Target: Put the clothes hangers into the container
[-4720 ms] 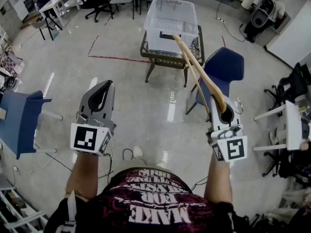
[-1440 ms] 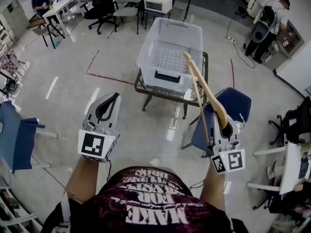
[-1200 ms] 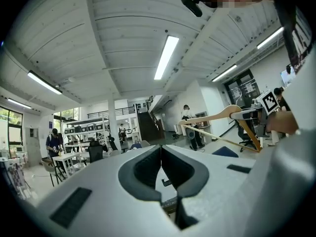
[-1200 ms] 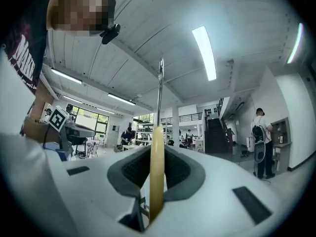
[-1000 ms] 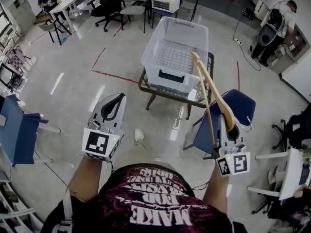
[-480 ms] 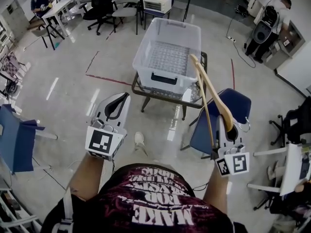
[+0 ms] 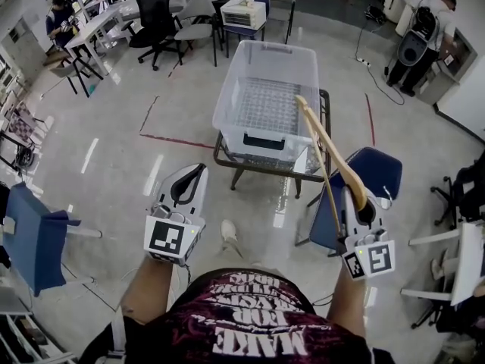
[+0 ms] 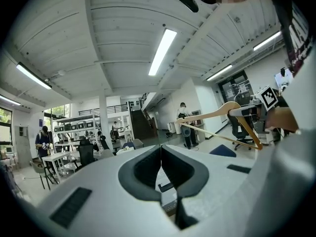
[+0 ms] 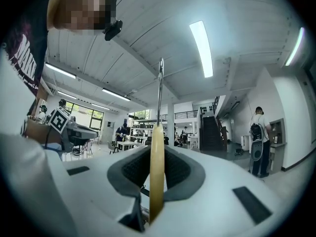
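Short of the container (image 7: 250, 131) | right hand-held gripper (image 7: 353, 196) clamped on wooden hanger (image 7: 324, 144) | left hand-held gripper (image 7: 189, 177) closed, seemingly empty

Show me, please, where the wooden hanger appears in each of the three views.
Head view: hanger right of centre, slanting up toward the clear bin.
Left gripper view: upper right, side-on.
Right gripper view: centre, edge-on between the jaws.
Shared landmark: the standing person in white.
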### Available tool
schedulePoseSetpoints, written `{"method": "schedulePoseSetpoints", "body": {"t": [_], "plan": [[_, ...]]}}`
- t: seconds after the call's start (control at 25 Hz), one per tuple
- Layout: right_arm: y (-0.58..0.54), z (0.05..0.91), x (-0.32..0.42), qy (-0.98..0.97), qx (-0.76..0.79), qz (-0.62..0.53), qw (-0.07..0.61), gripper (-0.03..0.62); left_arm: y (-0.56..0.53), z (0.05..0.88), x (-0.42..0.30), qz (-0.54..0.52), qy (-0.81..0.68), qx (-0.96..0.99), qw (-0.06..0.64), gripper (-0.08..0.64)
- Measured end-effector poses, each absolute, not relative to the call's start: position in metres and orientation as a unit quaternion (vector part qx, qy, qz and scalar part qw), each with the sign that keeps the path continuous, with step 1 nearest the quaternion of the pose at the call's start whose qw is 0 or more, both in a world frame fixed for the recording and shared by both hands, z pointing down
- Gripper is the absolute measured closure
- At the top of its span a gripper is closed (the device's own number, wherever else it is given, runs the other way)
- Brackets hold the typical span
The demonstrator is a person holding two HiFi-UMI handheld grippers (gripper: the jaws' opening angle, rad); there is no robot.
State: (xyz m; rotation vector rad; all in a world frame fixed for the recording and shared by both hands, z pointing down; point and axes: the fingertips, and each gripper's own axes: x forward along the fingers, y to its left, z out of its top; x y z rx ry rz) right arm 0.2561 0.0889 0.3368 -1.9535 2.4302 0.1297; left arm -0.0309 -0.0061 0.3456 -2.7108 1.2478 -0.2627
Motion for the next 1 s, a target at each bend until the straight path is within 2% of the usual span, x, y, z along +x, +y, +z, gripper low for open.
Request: {"method": "schedulePoseSetpoints", "body": {"t": [1.0], "plan": [[-0.124,0.326,0.223,0.765,-0.642,0.053,-0.02,0.532,-0.227,0.355,-0.036,-0.073,0.376,-0.922,0.057,0.552]]}}
